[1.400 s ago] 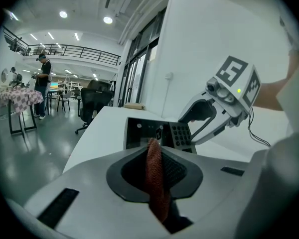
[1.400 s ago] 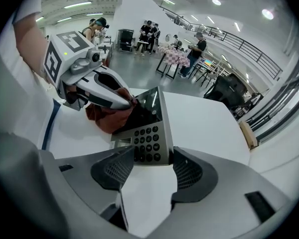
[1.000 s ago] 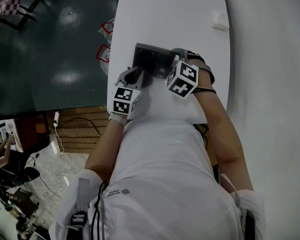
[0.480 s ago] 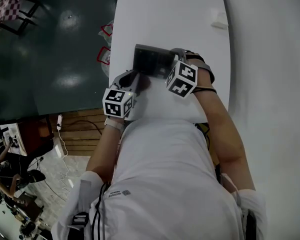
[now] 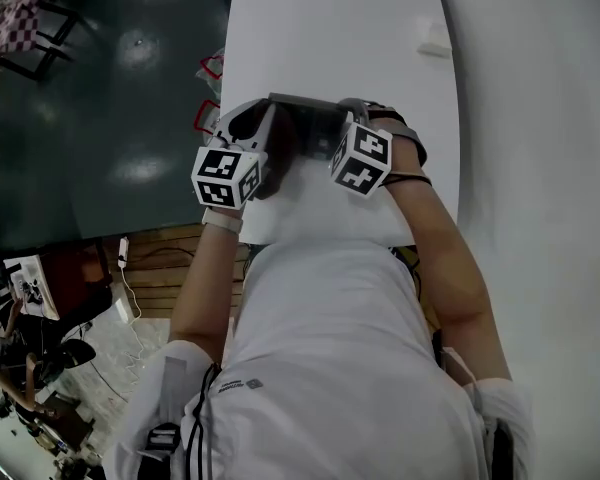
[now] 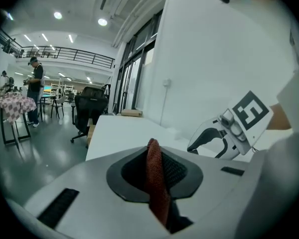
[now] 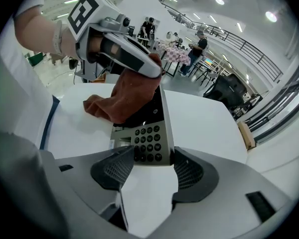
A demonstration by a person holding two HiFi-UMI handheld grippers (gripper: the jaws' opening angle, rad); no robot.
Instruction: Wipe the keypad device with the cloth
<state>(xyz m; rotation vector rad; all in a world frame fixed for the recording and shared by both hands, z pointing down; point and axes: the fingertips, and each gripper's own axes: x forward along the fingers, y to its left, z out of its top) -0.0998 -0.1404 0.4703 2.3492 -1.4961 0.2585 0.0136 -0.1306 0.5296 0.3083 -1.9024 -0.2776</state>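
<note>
The grey keypad device [image 5: 308,120] lies on the white table [image 5: 320,28]. In the right gripper view its black keys [image 7: 147,142] face up, and my right gripper [image 7: 148,164] is shut on its near end. In the head view the right gripper [image 5: 336,134] sits at the device's right end. My left gripper [image 5: 252,124] is at the device's left end, shut on the red-brown cloth [image 6: 157,183]. The cloth [image 7: 123,99] hangs from the left gripper [image 7: 152,69] over the device's far part and hides it. Past the left gripper [image 6: 154,169], the right gripper [image 6: 215,138] shows.
The table's left edge [image 5: 226,78] runs close to my left gripper, with dark floor beyond. Red-framed items [image 5: 210,106] sit below that edge. A small white object [image 5: 434,40] lies at the far right of the table. A white wall [image 5: 540,118] rises on the right.
My left gripper has moved away from me, from the near left of the device to its left end, carrying the cloth. The right gripper and the device stayed put.
</note>
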